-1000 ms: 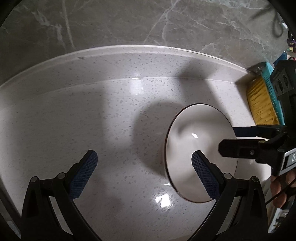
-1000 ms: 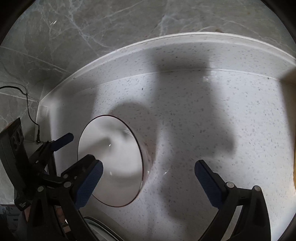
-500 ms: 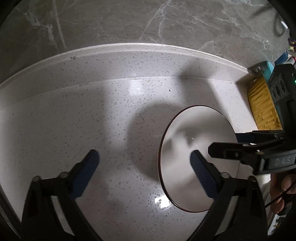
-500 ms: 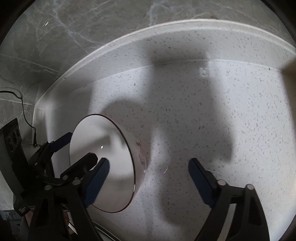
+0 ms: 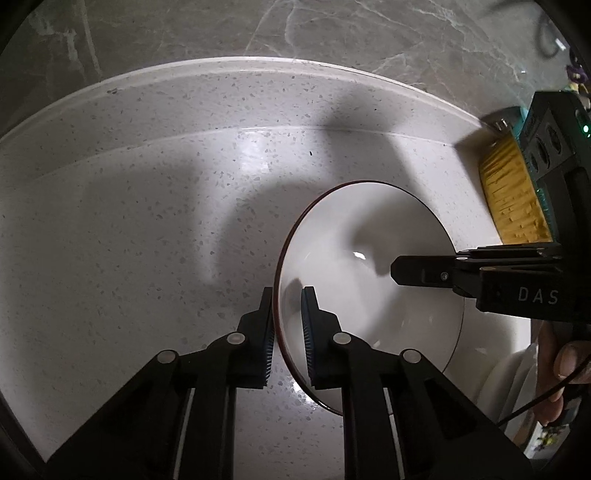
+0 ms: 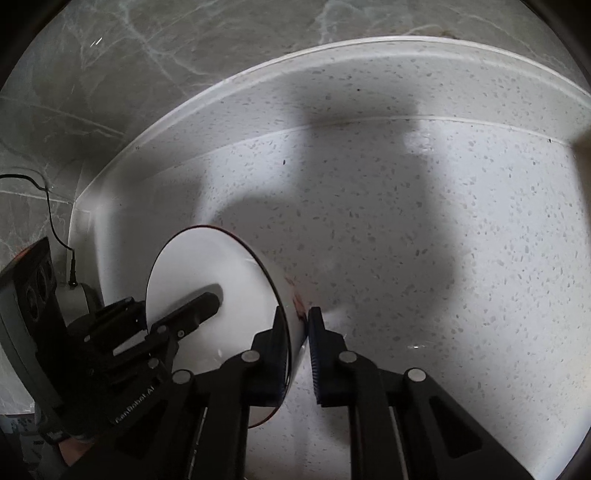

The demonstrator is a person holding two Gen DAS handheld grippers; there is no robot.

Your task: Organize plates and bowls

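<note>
A white bowl (image 5: 369, 280) with a thin dark red rim stands on the speckled white counter (image 5: 147, 240). My left gripper (image 5: 288, 332) is shut on the bowl's left rim, one finger outside and one inside. My right gripper (image 6: 297, 350) is shut on the opposite rim of the same bowl (image 6: 207, 273). In the left wrist view the right gripper's finger (image 5: 424, 275) reaches over the bowl from the right. In the right wrist view the left gripper's finger (image 6: 192, 310) lies inside the bowl.
A yellow and teal scrubbing sponge (image 5: 513, 192) lies at the counter's right end against the grey marble wall (image 5: 295, 29). Another white dish (image 5: 506, 373) sits low at the right beside the bowl. A black cable (image 6: 55, 221) hangs at the left wall.
Both grippers were open around the bowl. Both have closed onto opposite sides of its rim. The bowl has shifted slightly in view.
</note>
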